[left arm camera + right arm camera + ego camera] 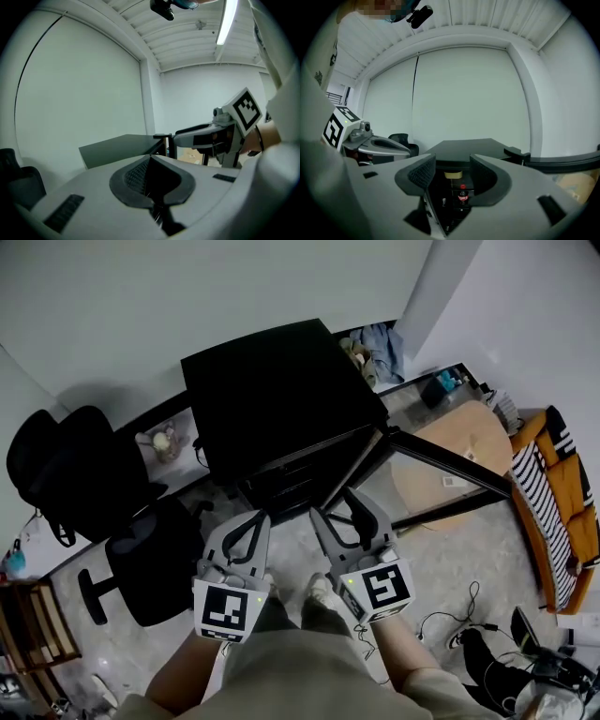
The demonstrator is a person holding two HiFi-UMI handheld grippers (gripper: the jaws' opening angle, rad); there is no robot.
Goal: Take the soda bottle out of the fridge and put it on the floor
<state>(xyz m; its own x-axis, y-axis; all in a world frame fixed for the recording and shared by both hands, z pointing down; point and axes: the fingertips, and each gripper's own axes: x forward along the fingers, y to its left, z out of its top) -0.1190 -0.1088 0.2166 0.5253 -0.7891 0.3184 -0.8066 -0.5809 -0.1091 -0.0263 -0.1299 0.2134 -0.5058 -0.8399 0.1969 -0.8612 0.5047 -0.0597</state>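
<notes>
In front of the fridge [272, 399], the right gripper [452, 166] has its fingers [421, 172] spread and empty. The soda bottle [462, 194] stands inside the fridge. The left gripper [150, 161] has its fingers [133, 177] pressed together.

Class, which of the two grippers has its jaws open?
The right gripper: its jaws stand apart, framing the soda bottle; the left gripper has its jaws together.

The bottle [462, 194] is small and dark, with a red cap and red label. It stands upright inside the fridge [281, 395], at 6 o'clock in the right gripper view. The fridge is a low black box at 12 o'clock in the head view, its door [450, 463] swung open toward 3 o'clock.
</notes>
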